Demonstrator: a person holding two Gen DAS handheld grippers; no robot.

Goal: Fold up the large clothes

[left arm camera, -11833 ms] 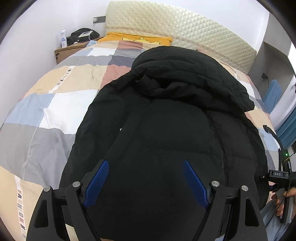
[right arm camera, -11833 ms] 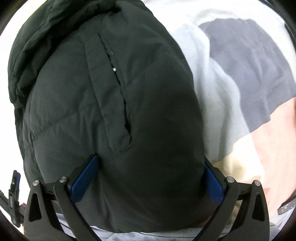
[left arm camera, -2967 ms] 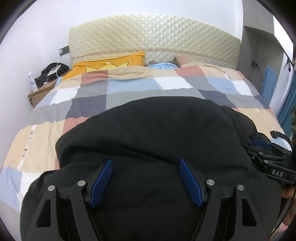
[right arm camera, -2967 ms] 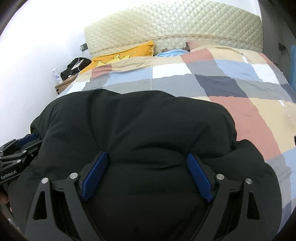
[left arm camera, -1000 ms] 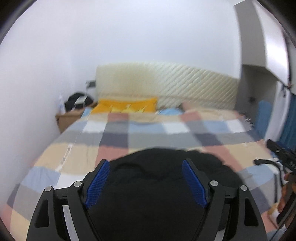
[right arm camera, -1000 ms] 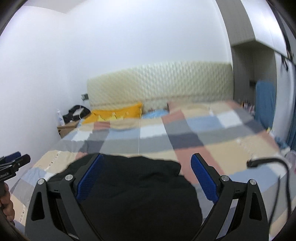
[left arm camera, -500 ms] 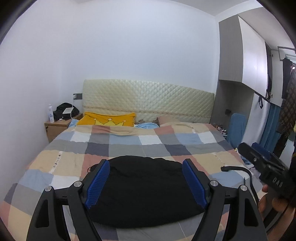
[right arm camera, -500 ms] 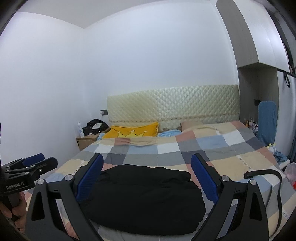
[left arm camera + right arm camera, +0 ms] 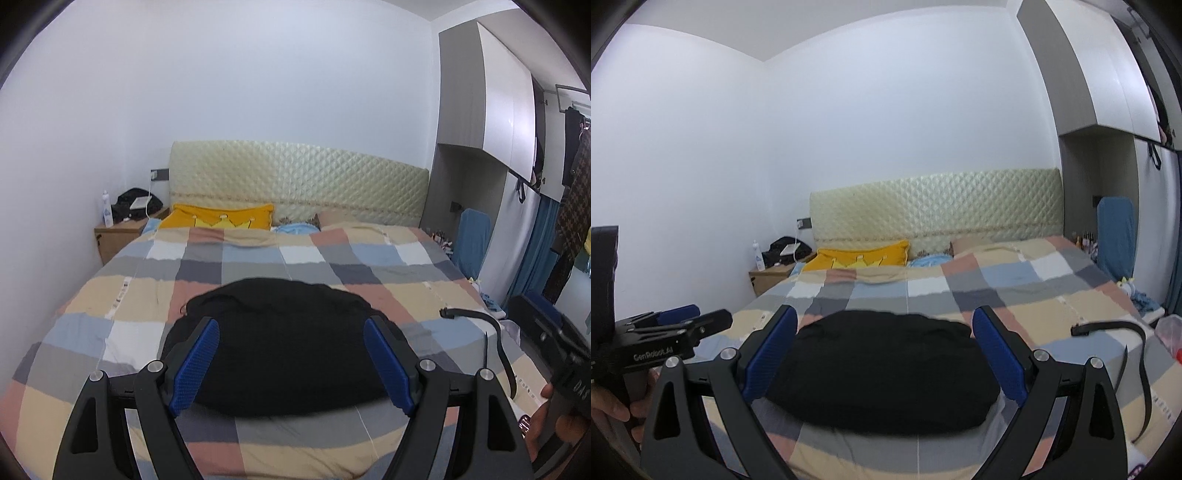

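Bed (image 9: 92,332), checked quilt; folded black jacket (image 9: 280,343), black strap (image 9: 495,332), yellow pillow (image 9: 221,219) on it.

1 blk jacket (image 9: 284,343), 2 tongs (both wide), 1 yellow pillow (image 9: 221,219), 1 nightstand (image 9: 122,236).

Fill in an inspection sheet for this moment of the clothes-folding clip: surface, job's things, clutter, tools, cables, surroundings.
Surface: bed with checked quilt, lying fairly flat.
Job's things: black padded coat in a compact folded bundle near the foot of the bed, held by nothing.
Clutter: black strap trailing over the quilt's right side; yellow crown pillow and blue cloth at the head.
Tools: left tool open, empty, clear of the coat; right tool open, empty, clear of the coat.
Cables: white lead hanging from the wall socket toward the nightstand.
Surroundings: quilted headboard; nightstand with bottle and black bag; wardrobe and hanging clothes on the right.
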